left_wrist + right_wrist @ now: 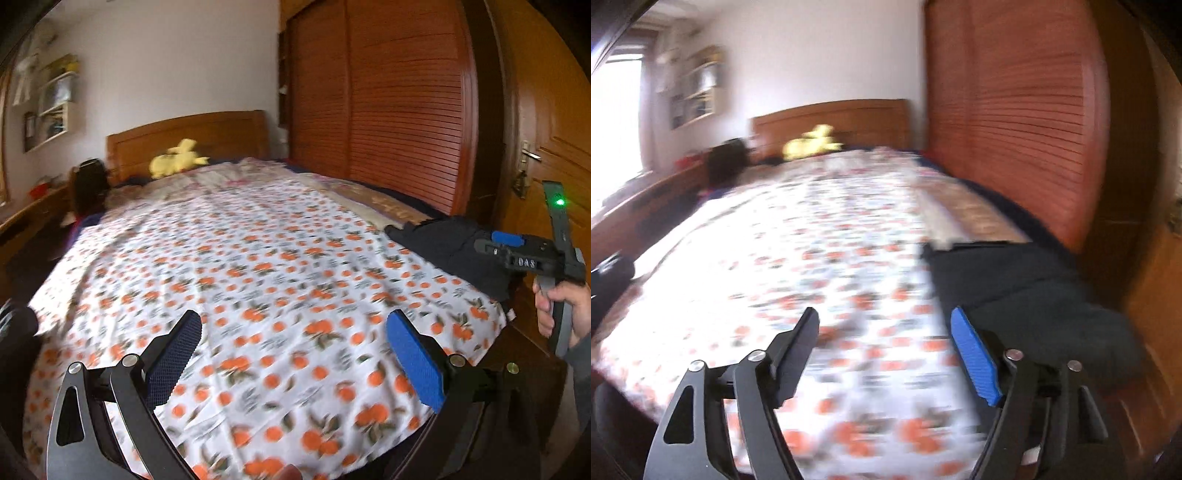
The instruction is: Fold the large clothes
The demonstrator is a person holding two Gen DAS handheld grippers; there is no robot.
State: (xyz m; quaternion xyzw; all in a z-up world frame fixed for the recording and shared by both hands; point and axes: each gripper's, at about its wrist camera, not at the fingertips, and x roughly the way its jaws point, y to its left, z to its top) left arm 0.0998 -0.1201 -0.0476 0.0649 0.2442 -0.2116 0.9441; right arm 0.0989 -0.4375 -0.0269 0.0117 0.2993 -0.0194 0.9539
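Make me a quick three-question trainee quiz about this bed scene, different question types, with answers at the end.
1. True or false: the dark garment lies near the bed's right edge, by the wardrobe.
2. What does the left hand-held gripper hold? A nothing, B the garment, C the yellow plush toy.
3. Fill in: the bedsheet is printed with ____ fruit.

Key: 1 true; 2 A; 3 orange.

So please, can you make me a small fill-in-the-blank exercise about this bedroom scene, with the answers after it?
1. The dark garment lies at the ____ side of the bed sheet.
2. The sheet is printed with ____.
3. A ____ soft toy sits near the headboard.
4. The left gripper holds ____ between its fingers.

Missing words: right; oranges; yellow; nothing
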